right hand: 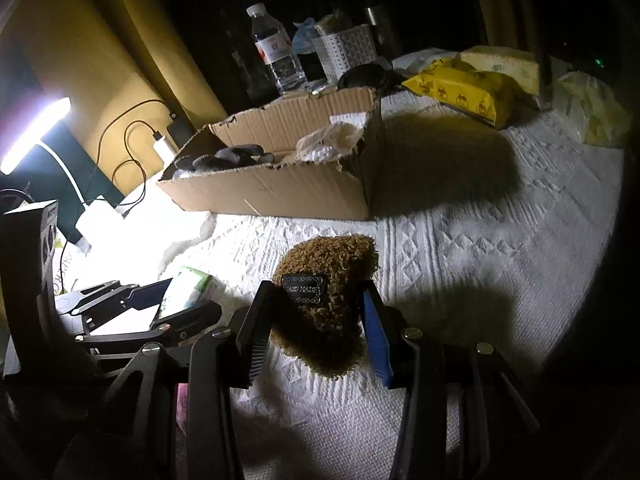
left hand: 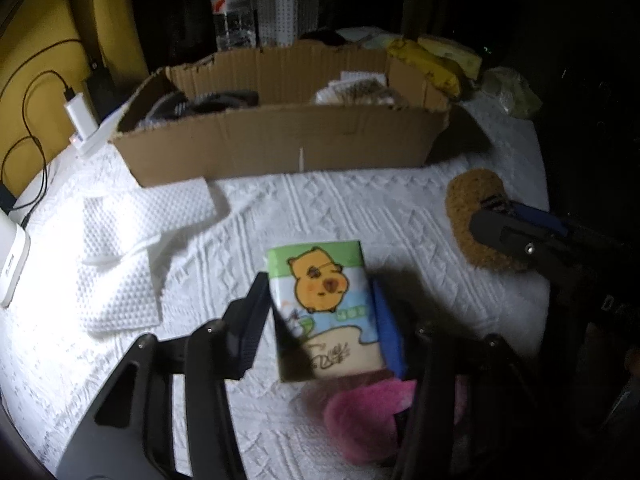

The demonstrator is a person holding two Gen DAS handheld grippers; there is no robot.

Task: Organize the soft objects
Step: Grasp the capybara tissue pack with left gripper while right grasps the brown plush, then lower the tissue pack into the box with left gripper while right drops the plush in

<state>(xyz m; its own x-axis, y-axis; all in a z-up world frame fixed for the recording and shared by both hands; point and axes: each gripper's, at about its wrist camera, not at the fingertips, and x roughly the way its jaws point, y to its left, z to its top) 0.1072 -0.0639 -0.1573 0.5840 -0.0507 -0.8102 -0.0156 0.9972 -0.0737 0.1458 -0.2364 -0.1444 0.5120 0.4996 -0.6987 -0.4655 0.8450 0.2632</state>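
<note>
**Grippers each close on a soft item in front of the cardboard box**

Tissue pack [left hand: 324,308], printed with a cartoon capybara, sits between the fingers of the left gripper [left hand: 320,324]. The dark finger stands at one long side and the blue pad [left hand: 388,328] at the other, and both appear to press on the wrapper, so I judge it gripped across its narrow width. That hold suits a squashy pack: a clamp on the long sides keeps it from folding. It looks tilted, its far end raised off the white quilted cover [left hand: 360,208], though how far it is lifted I cannot tell.

The right gripper [right hand: 316,320] straddles a brown fuzzy pouch [right hand: 328,276] with a small dark label [right hand: 304,288]. The jaws stand about half apart with the pile bulging between them, touching both fingers, so this too reads as a grip on the pouch, which rests near the middle of the cover. In the left wrist view the same pouch [left hand: 476,204] lies toward the right edge of the cover.

The cardboard box [left hand: 280,140] stands open along the far side of the cover, already holding dark gloves [right hand: 228,158] at one end and pale cloth [right hand: 332,140] at the other. It seems the likely home for both held things; each has a free path forward and up over the near wall. A pink fluffy item [left hand: 360,420] waits at the near edge, below the left gripper. White padded sheets [left hand: 128,248] lie at the left edge, just beside the box.

Yellow packs [right hand: 468,92], a water bottle [right hand: 276,52] and a white basket [right hand: 346,50] stay beyond the box, out of the way.
</note>
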